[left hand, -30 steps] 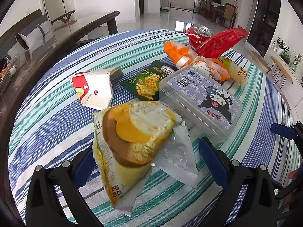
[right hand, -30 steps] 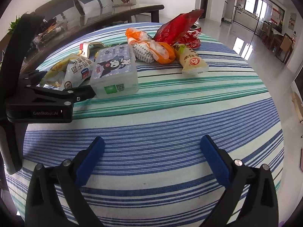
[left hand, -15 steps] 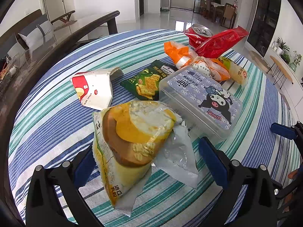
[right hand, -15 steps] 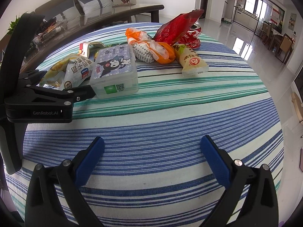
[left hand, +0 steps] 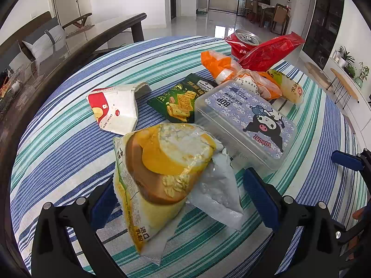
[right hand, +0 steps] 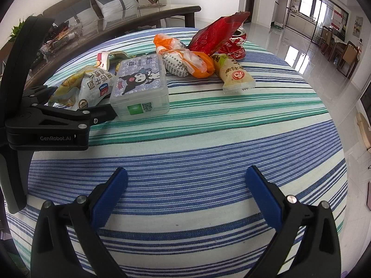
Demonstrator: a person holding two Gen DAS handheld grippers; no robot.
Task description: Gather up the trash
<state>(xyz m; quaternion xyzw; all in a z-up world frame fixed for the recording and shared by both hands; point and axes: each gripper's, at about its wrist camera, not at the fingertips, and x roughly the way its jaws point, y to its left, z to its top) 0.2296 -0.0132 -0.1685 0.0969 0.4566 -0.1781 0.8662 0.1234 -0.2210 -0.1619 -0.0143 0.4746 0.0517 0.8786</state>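
Bread wrapper [left hand: 162, 176] lies on striped bench [left hand: 58, 143] betw. spread blue fingers of left tool [left hand: 178, 192], released, nothing gripped. Left cam alone shows green cracker pack [left hand: 183, 102] & white carton [left hand: 116, 111] behind plastic box [left hand: 245, 120]. Right cam shows right tool [right hand: 185, 192] released over bare cloth, well apart from trash; red bag [right hand: 218, 32], can [right hand: 234, 44] at far side.

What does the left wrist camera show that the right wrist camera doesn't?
Only the left wrist view shows the dark green cracker packet clearly and the yellow bread wrapper between the open left gripper. Only the right wrist view shows the open right gripper over bare striped tablecloth. Both show the clear plastic cartoon-lid box and crushed red can.
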